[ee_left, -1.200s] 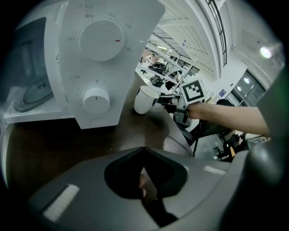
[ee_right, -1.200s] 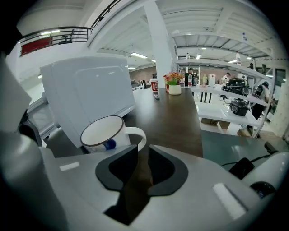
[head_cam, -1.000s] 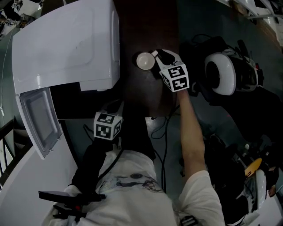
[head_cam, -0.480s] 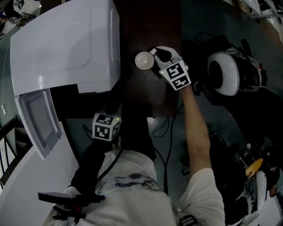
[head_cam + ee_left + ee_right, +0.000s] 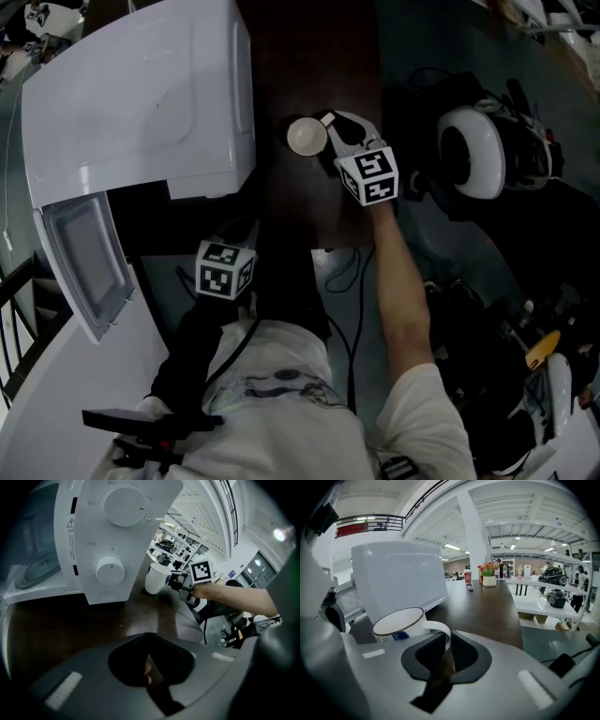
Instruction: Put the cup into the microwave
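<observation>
- Jaws on the right gripper have just been closing and are now clenching the handle of the cup, which is running down between the pads.
- The left gripper is staying low near the person's body with its jaws pressed together and nothing between them.
- The cup is standing upright on the table, just beside the right wall of the microwave and apart from it.
- The microwave's door is hanging open at the front left, on the far side from the cup.
- That right wall and the front panel with its two dials are standing between the cup and the open cavity.
- Cables are trailing off the table's near edge, and a white round thing is lying on the floor to the right.
- The cup is showing up white, with a thin dark line round its rim, a blue mark on its side and a looped handle turned towards the right gripper; its inside is looking empty.
</observation>
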The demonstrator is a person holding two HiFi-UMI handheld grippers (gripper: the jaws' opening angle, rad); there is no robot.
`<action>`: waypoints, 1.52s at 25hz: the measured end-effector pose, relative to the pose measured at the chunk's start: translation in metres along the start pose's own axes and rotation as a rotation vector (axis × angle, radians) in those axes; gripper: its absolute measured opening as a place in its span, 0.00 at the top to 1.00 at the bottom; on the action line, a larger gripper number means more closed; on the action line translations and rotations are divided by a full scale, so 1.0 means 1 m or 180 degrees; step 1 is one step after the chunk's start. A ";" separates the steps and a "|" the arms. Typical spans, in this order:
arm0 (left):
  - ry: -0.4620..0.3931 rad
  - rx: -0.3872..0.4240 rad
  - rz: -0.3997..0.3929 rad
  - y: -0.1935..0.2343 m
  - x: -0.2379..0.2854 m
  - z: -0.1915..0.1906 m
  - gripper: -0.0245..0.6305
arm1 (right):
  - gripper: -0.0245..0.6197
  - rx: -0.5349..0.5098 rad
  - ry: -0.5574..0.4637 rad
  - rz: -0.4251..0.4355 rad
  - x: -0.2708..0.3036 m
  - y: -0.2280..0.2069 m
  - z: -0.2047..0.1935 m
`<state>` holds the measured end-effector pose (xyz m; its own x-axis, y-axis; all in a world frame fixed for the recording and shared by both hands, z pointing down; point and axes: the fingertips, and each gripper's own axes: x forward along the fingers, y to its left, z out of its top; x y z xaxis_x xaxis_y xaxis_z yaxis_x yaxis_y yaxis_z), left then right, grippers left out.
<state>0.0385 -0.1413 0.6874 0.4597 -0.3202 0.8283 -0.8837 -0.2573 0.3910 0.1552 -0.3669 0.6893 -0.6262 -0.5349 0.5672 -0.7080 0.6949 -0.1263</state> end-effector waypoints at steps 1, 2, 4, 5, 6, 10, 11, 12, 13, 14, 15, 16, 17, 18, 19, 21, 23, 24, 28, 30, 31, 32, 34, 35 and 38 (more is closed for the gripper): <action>-0.0002 0.0002 -0.0001 0.000 -0.001 -0.001 0.96 | 0.90 0.0008 -0.0010 -0.0020 -0.001 0.001 -0.001; -0.0002 0.0004 -0.0003 0.001 -0.001 -0.001 0.96 | 0.91 0.0017 -0.0020 -0.0042 -0.002 0.003 -0.001; 0.0000 0.0008 -0.0003 0.002 -0.002 -0.003 0.96 | 0.91 0.0052 -0.0053 -0.0084 -0.005 0.004 -0.002; 0.0001 0.0010 0.0000 0.003 -0.003 -0.004 0.96 | 0.91 0.0082 -0.0078 -0.0104 -0.006 0.005 -0.002; 0.0002 0.0014 0.0003 0.004 -0.004 -0.005 0.96 | 0.91 0.0120 -0.0108 -0.0122 -0.007 0.005 -0.002; 0.0001 0.0030 0.0013 0.007 -0.005 -0.008 0.96 | 0.91 0.0265 -0.0227 -0.0191 -0.014 0.005 0.001; -0.0003 0.0036 0.0010 0.007 -0.006 -0.008 0.96 | 0.91 0.0279 -0.0248 -0.0208 -0.016 0.005 0.002; -0.0010 0.0043 0.0008 0.006 -0.006 -0.007 0.96 | 0.91 0.0284 -0.0270 -0.0225 -0.019 0.006 0.004; -0.0018 0.0048 0.0007 0.006 -0.007 -0.007 0.96 | 0.91 0.0288 -0.0292 -0.0240 -0.022 0.007 0.006; -0.0028 0.0052 0.0009 0.006 -0.008 -0.006 0.96 | 0.91 0.0297 -0.0317 -0.0253 -0.026 0.008 0.009; -0.0042 0.0054 0.0011 0.006 -0.010 -0.005 0.96 | 0.91 0.0313 -0.0343 -0.0265 -0.029 0.009 0.011; -0.0059 0.0057 0.0014 0.005 -0.011 -0.004 0.96 | 0.91 0.0334 -0.0369 -0.0278 -0.033 0.011 0.014; -0.0077 0.0059 0.0015 0.005 -0.013 -0.003 0.96 | 0.91 0.0356 -0.0391 -0.0291 -0.037 0.012 0.016; -0.0094 0.0062 0.0015 0.004 -0.015 -0.002 0.96 | 0.91 0.0375 -0.0408 -0.0303 -0.040 0.014 0.018; -0.0112 0.0065 0.0015 0.003 -0.017 0.000 0.96 | 0.91 0.0387 -0.0420 -0.0312 -0.044 0.016 0.020; -0.0149 0.0070 0.0019 0.002 -0.022 0.002 0.96 | 0.91 0.0392 -0.0442 -0.0322 -0.049 0.021 0.025; -0.0194 0.0067 0.0029 0.003 -0.027 0.005 0.96 | 0.91 0.0380 -0.0469 -0.0326 -0.054 0.028 0.031; -0.0220 0.0062 0.0035 0.003 -0.029 0.006 0.96 | 0.91 0.0370 -0.0487 -0.0328 -0.057 0.030 0.035; -0.0345 0.0019 0.0066 0.005 -0.037 0.013 0.96 | 0.91 0.0332 -0.0549 -0.0332 -0.069 0.040 0.048; -0.0404 -0.0010 0.0089 0.009 -0.042 0.015 0.96 | 0.91 0.0329 -0.0559 -0.0328 -0.075 0.047 0.050; -0.0433 -0.0025 0.0101 0.011 -0.045 0.015 0.96 | 0.91 0.0332 -0.0560 -0.0325 -0.077 0.051 0.050; -0.0461 -0.0039 0.0113 0.013 -0.047 0.016 0.96 | 0.91 0.0337 -0.0560 -0.0322 -0.080 0.054 0.050; -0.0517 -0.0067 0.0138 0.017 -0.052 0.018 0.96 | 0.91 0.0354 -0.0563 -0.0316 -0.085 0.061 0.050; -0.0546 -0.0087 0.0151 0.019 -0.055 0.019 0.96 | 0.91 0.0360 -0.0568 -0.0312 -0.087 0.064 0.050; -0.0631 -0.0156 0.0201 0.028 -0.062 0.019 0.96 | 0.91 0.0344 -0.0575 -0.0289 -0.092 0.075 0.052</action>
<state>-0.0128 -0.1462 0.6396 0.4072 -0.5087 0.7586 -0.9124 -0.1877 0.3638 0.1426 -0.2905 0.5853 -0.5999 -0.6770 0.4264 -0.7888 0.5897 -0.1733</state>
